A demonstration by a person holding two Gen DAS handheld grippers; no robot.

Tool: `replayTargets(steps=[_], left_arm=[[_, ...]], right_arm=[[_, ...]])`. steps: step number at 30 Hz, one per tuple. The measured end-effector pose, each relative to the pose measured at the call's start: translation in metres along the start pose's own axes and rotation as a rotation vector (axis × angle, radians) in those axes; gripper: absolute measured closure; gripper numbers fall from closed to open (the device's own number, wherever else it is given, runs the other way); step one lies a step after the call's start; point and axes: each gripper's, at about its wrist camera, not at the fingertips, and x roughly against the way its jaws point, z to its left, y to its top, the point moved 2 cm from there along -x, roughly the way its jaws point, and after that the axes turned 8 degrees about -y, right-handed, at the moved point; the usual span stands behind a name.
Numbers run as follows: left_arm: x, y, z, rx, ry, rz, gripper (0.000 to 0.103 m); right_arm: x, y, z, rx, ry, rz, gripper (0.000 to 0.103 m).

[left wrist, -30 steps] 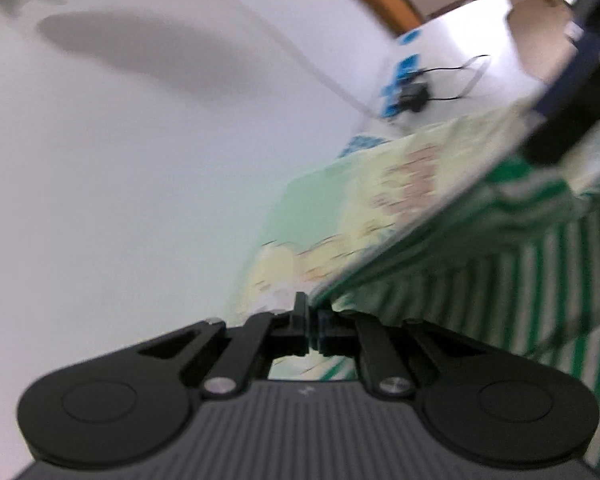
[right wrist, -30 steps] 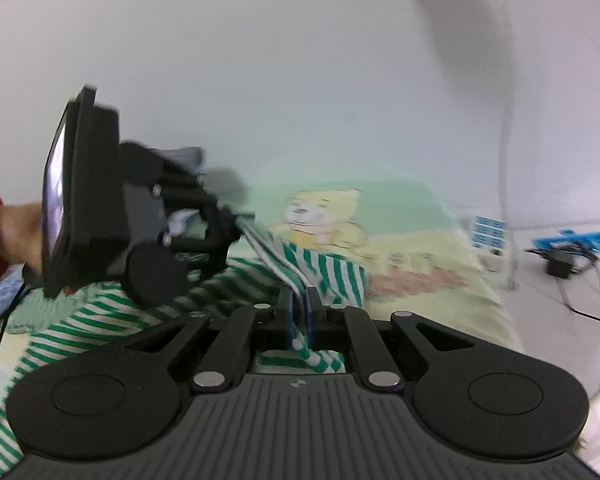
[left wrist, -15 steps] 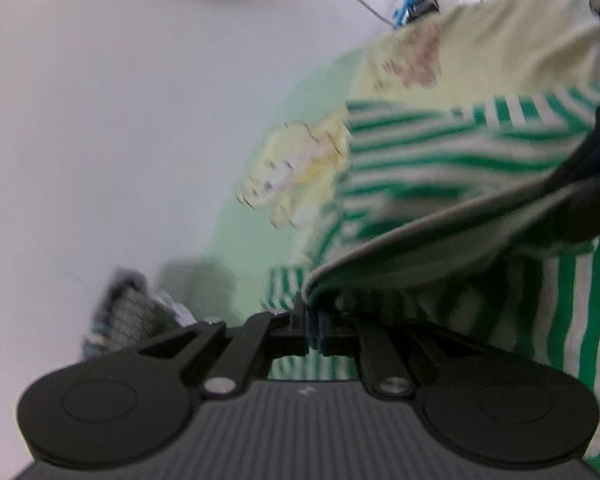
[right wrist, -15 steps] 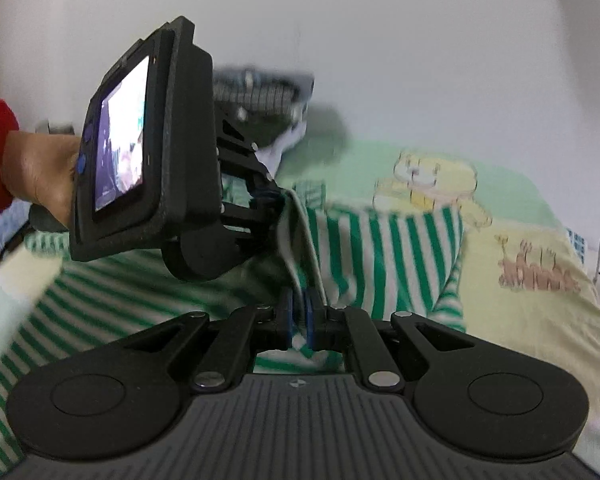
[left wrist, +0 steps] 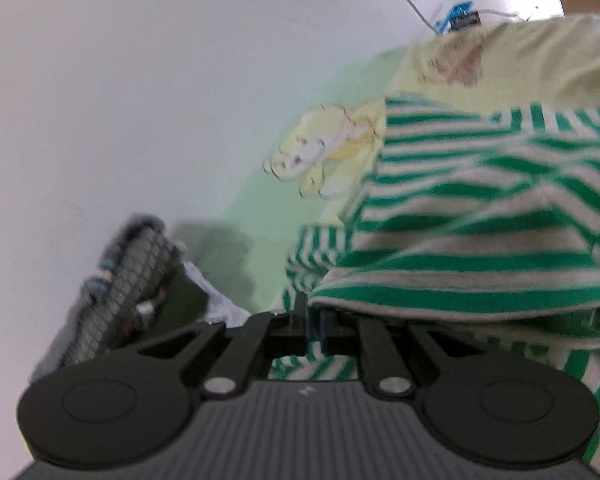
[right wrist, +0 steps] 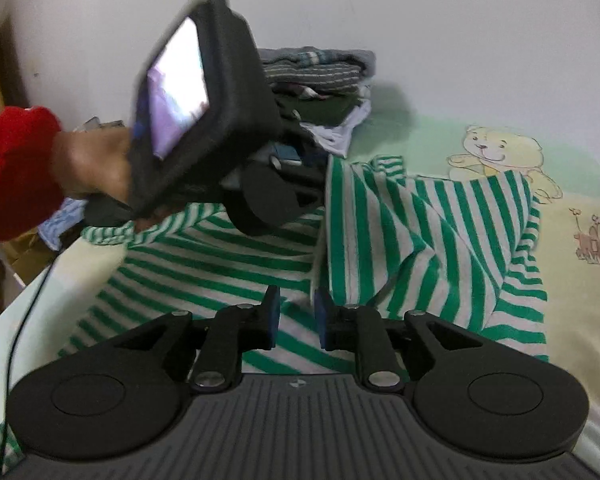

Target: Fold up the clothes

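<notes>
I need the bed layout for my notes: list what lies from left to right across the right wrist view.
red sleeve → hand → left gripper, its screen lit → green-striped garment → teddy bear print on the sheet

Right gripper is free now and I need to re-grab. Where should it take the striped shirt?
Probably the near hem of the folded-over panel of the striped shirt, just ahead of the open right gripper. Approach low from the near side: that edge lies flat, while the left gripper pinches the fold's other end.

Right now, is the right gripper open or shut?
Open. The right gripper shows a clear gap between its blue pads, empty, above the green striped shirt.
</notes>
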Motion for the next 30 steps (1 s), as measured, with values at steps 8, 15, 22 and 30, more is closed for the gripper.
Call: replayTargets(steps=[8, 15, 22, 30], left_arm=[[-0.006, -0.03, 0.007, 0.1, -0.065, 0.068, 0.088], [0.017, -0.048, 0.055, 0.492, -0.262, 0.062, 0.068], [0.004, -0.037, 0.06, 0.839, -0.546, 0.025, 0.067], [-0.018, -0.044, 0.07, 1.086, -0.67, 0.051, 0.067]], right_arm=[[0.021, 0.004, -0.032, -0.026, -0.118, -0.051, 0.063], [0.001, 0.005, -0.024, -0.077, -0.116, 0.002, 0.064], [-0.012, 0.009, -0.008, -0.056, -0.148, 0.019, 0.094], [-0.017, 0.009, 0.008, 0.019, -0.177, 0.013, 0.095]])
